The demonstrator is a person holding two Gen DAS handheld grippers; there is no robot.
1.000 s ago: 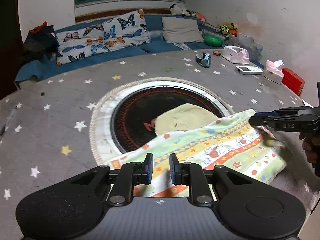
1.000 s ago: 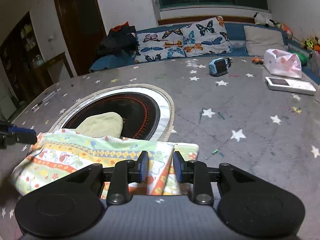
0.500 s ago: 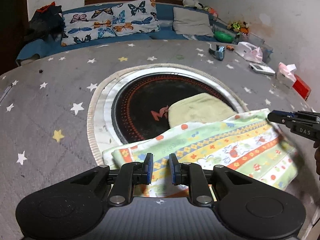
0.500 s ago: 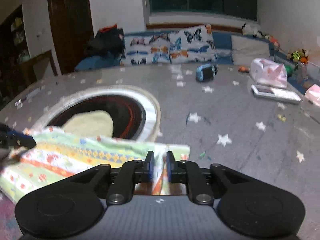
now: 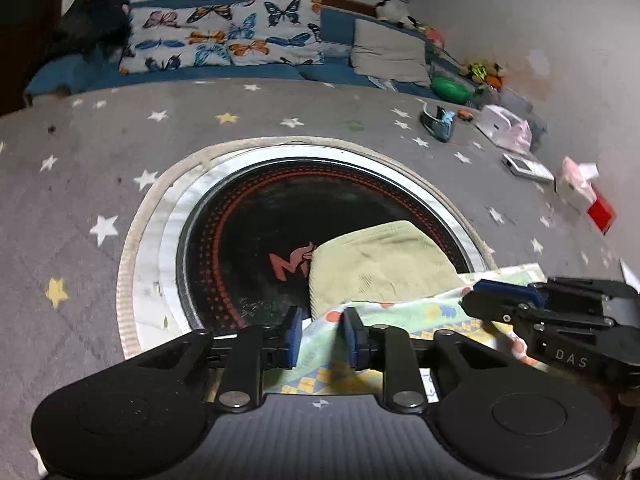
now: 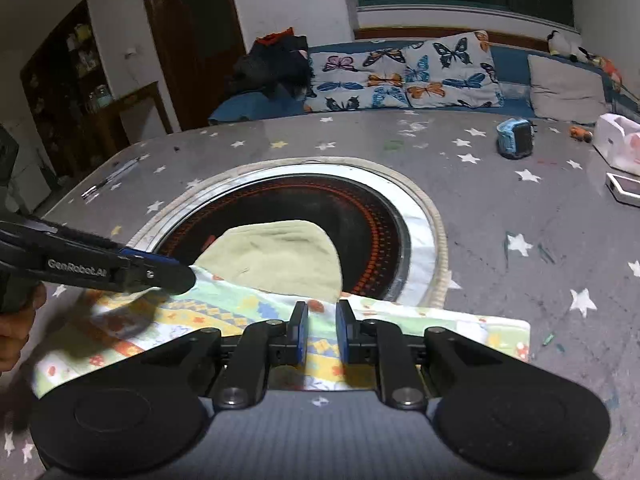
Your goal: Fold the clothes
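Observation:
A patterned cloth (image 5: 420, 312) (image 6: 248, 308) lies folded at the table's near edge, overlapping a pale green garment (image 5: 380, 256) (image 6: 276, 256) on the round black hotplate (image 5: 260, 220). My left gripper (image 5: 322, 336) is opening. A ridge of the cloth's corner stands between its pads and leans on the right one, with a gap at the left pad. In the right wrist view the left gripper (image 6: 176, 276) shows with its tip at that corner. My right gripper (image 6: 322, 334) (image 5: 476, 296) is shut on the cloth's far edge.
The grey starred tablecloth (image 6: 500, 208) surrounds the hotplate. At the back right lie a blue watch-like item (image 6: 514, 140), a white tissue box (image 6: 616, 144), a flat white device (image 6: 624, 190) and a red box (image 5: 600, 212). A pen (image 6: 112, 178) lies far left. A sofa with butterfly cushions (image 6: 400, 76) is behind.
Both grippers have moved forward toward the hotplate with the cloth's edge and come closer together. The right jaws narrowed on the cloth. The left pads now stand wider apart.

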